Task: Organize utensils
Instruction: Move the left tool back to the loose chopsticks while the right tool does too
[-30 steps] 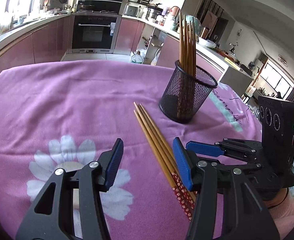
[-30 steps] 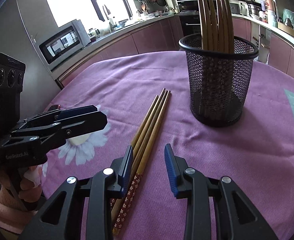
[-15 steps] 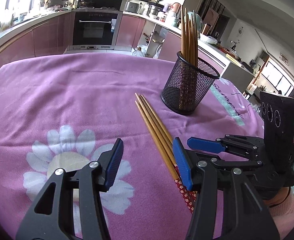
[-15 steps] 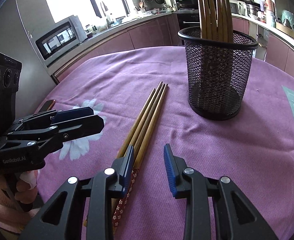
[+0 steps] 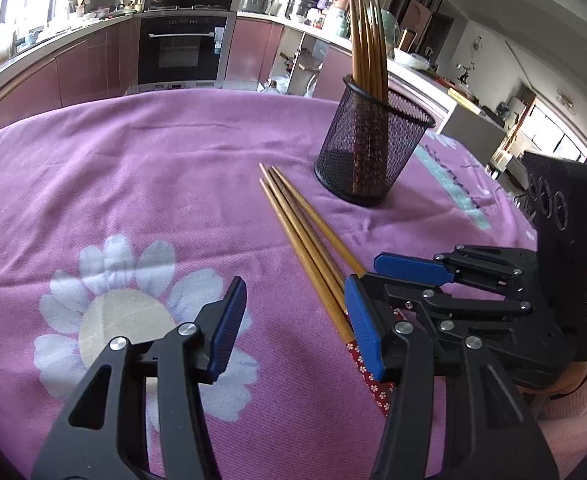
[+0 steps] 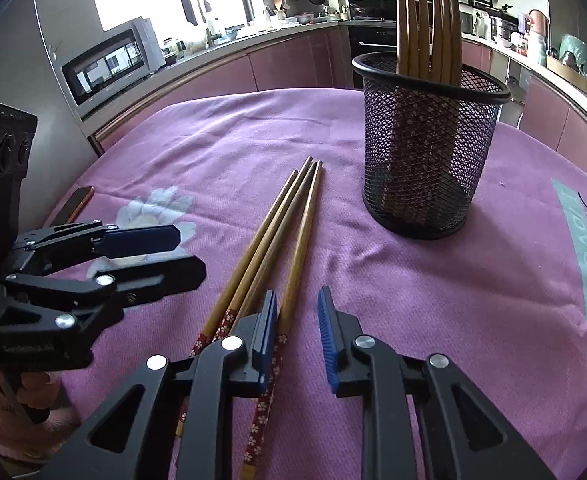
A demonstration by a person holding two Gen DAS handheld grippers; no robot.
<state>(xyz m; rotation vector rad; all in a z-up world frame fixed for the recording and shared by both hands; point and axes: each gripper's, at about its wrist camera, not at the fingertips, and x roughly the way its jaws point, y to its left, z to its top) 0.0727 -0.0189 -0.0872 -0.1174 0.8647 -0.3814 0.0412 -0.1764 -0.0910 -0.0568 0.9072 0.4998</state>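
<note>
Three wooden chopsticks [image 5: 305, 236] with red flowered ends lie together on the purple tablecloth, also in the right wrist view [image 6: 277, 248]. A black mesh holder [image 5: 371, 152] stands upright behind them with several chopsticks in it; it also shows in the right wrist view [image 6: 425, 160]. My left gripper [image 5: 295, 324] is open and empty, its right finger beside the chopsticks' red ends. My right gripper [image 6: 297, 332] is open, low over the red ends, with the rightmost chopstick between its fingers. Each gripper shows in the other's view: the right one [image 5: 409, 276], the left one [image 6: 161, 252].
The round table's purple cloth [image 5: 133, 184] carries a white flower print [image 5: 129, 320] and a pale green lettered band [image 6: 581, 264]. A phone [image 6: 75, 204] lies near the table's left edge. Kitchen counters, an oven and a microwave stand beyond the table.
Both grippers have come lower and closer to the chopsticks' red ends. The right gripper's fingers now straddle the rightmost chopstick. The chopsticks and holder have not moved.
</note>
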